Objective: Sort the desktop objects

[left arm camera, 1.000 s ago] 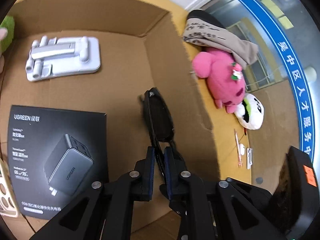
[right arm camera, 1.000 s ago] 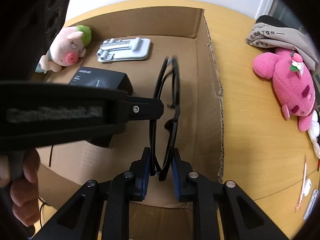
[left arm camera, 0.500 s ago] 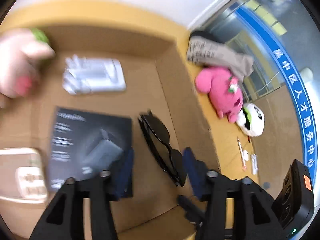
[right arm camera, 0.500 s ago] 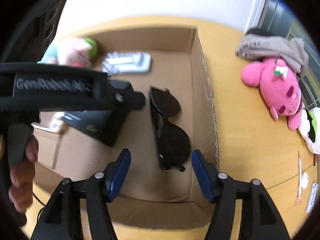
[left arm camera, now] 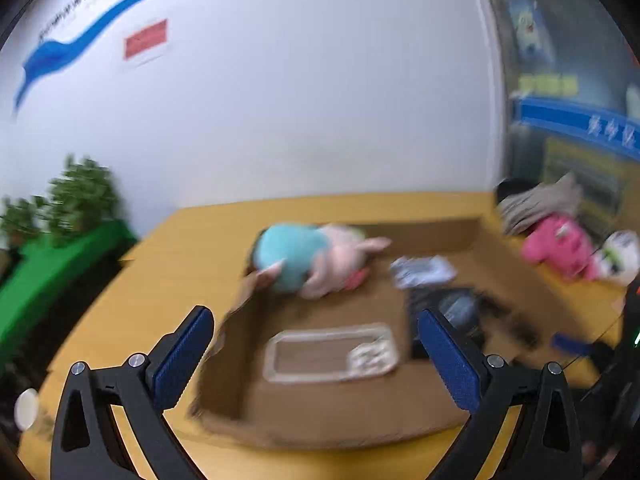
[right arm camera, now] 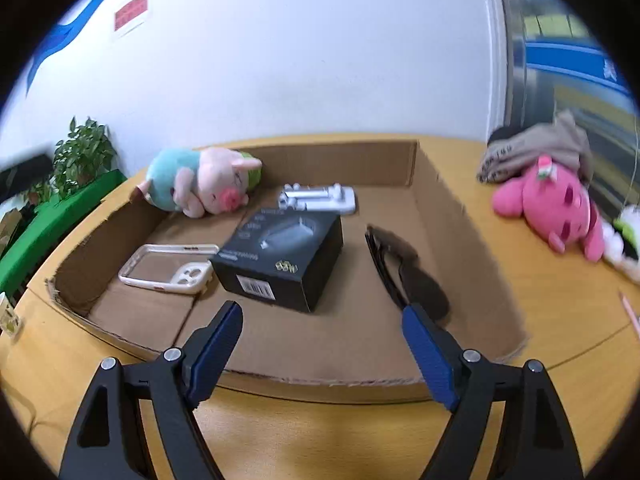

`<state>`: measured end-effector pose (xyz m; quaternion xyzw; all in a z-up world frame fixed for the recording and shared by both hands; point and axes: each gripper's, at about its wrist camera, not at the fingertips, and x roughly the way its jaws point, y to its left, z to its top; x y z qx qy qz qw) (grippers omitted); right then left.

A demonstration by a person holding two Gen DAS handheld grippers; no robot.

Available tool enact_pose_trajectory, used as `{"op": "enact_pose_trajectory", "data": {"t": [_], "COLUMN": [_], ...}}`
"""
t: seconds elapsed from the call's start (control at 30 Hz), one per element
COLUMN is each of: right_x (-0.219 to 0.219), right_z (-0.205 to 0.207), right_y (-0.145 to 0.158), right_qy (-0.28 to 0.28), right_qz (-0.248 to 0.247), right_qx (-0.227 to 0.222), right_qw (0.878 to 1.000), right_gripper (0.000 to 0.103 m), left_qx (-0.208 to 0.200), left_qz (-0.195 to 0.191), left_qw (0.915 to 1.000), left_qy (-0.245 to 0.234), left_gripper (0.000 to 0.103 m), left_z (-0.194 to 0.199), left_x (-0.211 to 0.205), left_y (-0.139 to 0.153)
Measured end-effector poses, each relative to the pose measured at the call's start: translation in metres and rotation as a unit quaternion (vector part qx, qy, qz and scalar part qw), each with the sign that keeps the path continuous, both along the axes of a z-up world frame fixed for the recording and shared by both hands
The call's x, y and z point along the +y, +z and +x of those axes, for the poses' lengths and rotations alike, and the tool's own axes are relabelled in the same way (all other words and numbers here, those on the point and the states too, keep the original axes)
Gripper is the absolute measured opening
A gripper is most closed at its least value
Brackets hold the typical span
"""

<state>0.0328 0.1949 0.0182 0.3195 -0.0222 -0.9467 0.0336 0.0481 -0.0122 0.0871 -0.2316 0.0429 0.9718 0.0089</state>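
Note:
A shallow cardboard box point(right arm camera: 472, 220) lies on the wooden table. In it are black sunglasses point(right arm camera: 404, 268) at the right, a black charger box point(right arm camera: 280, 256), a clear phone case point(right arm camera: 168, 268), a white folding stand point(right arm camera: 320, 198) and a pig plush point(right arm camera: 204, 186) at the back left. My right gripper point(right arm camera: 322, 344) is open and empty, above the box's near edge. My left gripper point(left arm camera: 314, 356) is open and empty, further left, facing the box point(left arm camera: 516, 276); that view is blurred.
A pink plush point(right arm camera: 556, 204), a grey cloth bag point(right arm camera: 532, 152) and a white-green toy point(right arm camera: 624, 240) lie on the table right of the box. A potted plant point(right arm camera: 80, 152) on a green ledge stands at the left. A white wall is behind.
Both grippers let go of the sunglasses, opened wide and pulled back and up from the box. The sunglasses now lie on the box floor.

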Motion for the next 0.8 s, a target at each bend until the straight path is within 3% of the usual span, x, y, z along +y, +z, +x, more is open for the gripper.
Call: {"op": "enact_pose_trajectory", "data": {"t": [0.1,0.27,0.33,0.43,0.8], "right_x": [-0.007,-0.005,-0.004,-0.005,-0.005], "right_z": [0.002,0.007,0.009,0.01,0.009], "right_y": [-0.009,-0.016,-0.017,-0.017,-0.015], "right_qy": [-0.011,0.0,0.004,0.006,0.006], "right_qz": [0.034,0.031,0.028,0.031,0.032], "right_qx": [0.018,0.069,0.069,0.068,0.067], "right_qw": [0.999,0.997,0.997,0.997,0.997], "right_gripper": [0.082,0.086,0.086,0.087,0.087], "left_qx": [-0.016,-0.039,-0.045,-0.029,-0.032], "left_qz": [0.002,0.005,0.028,0.066,0.072], "left_qw": [0.9999,0.9992,0.9986,0.9974,0.9968], "left_qy": [-0.004,-0.005,-0.004,-0.001,-0.008], "left_gripper": [0.103,0.103,0.103,0.103,0.103], "left_z": [0.001,-0.01,-0.012,-0.007,-0.005], "left_x": [-0.002,0.005,0.005,0.0,-0.002], "left_y": [-0.032,-0.071,-0.083,-0.09,-0.089]}}
